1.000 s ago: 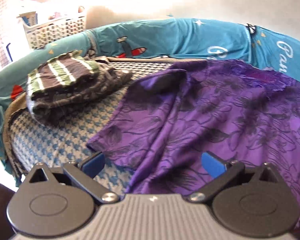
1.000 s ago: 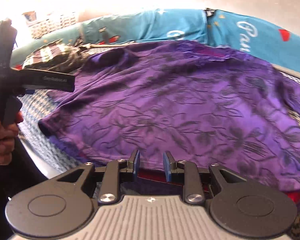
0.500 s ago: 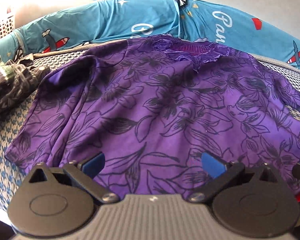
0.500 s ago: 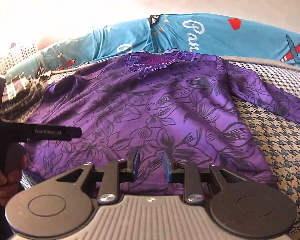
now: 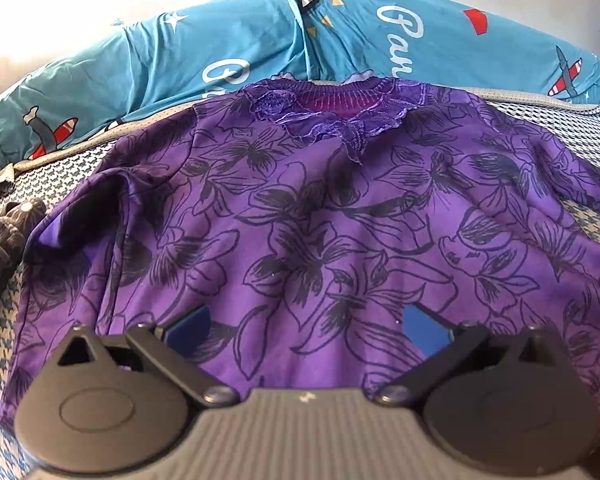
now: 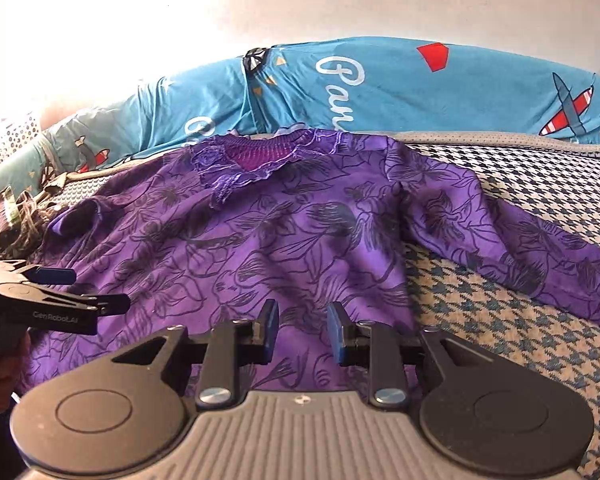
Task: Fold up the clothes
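While both tools point(image 5: 306, 322) point(image 6: 303, 334) gape, empty, the purple top point(image 5: 320, 232) now lies flatter — sleeve point(image 6: 520, 240) spread out.

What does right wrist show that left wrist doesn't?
Right wrist only: the left gripper, its jaws open, at the shirt's left edge; the shirt's long sleeve stretched out over the houndstooth cover; the right gripper, jaws part open.
Left wrist only: nothing extra of note.
Both: purple floral shirt lying flat, collar away from the cameras, blue printed bedding behind it.
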